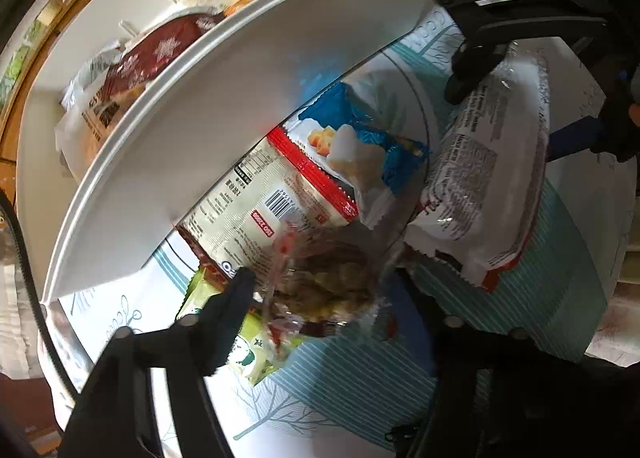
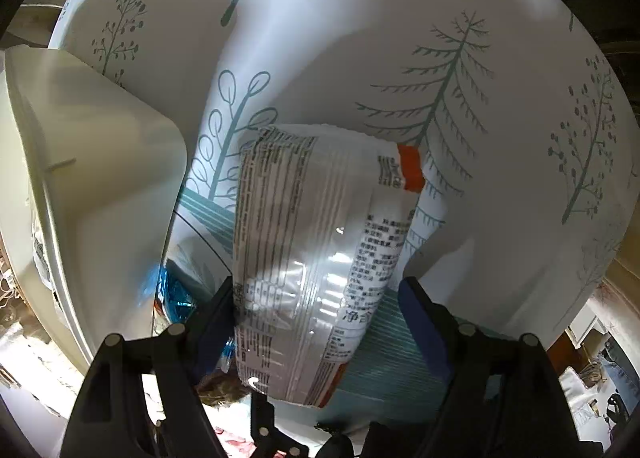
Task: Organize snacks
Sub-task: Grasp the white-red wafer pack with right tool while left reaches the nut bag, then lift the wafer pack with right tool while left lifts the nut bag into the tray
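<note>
The left gripper (image 1: pixel 320 290) points straight down over a pile of snack packets on a table covered by a white cloth (image 2: pixel 500 162) printed with teal trees and stripes. Between its jaws sits a clear packet of brown snack pieces (image 1: pixel 332 278). The left fingertip (image 1: pixel 236 294) lies against the packet's edge; the opposite finger is hidden in shadow, so whether the pads press on the packet cannot be told.

Under and beside the clear packet:
- a green packet (image 1: pixel 248 350), partly covered by the left finger;
- a cream packet with a barcode and red border (image 1: pixel 256 214), face down;
- a blue-and-white packet picturing yellow pieces (image 1: pixel 352 138), overlapping the cream one.

A white plastic bin (image 1: pixel 192 130) stands just beside the pile. Its rim crosses the left wrist view diagonally. Inside it lie a dark red packet with snowflakes (image 1: pixel 160 54) and other wrappers, too blurred to identify.

The right gripper (image 2: pixel 320 310) points steeply down and holds a white packet printed with black text and red ends (image 2: pixel 316 250). Both fingers bear against the packet's sides, so the jaws are clamped on it. In the left wrist view the same white packet (image 1: pixel 488 170) hangs tilted beside the pile, near the blue-and-white packet, with the right gripper's dark fingers (image 1: pixel 476 74) at its upper end.
</note>
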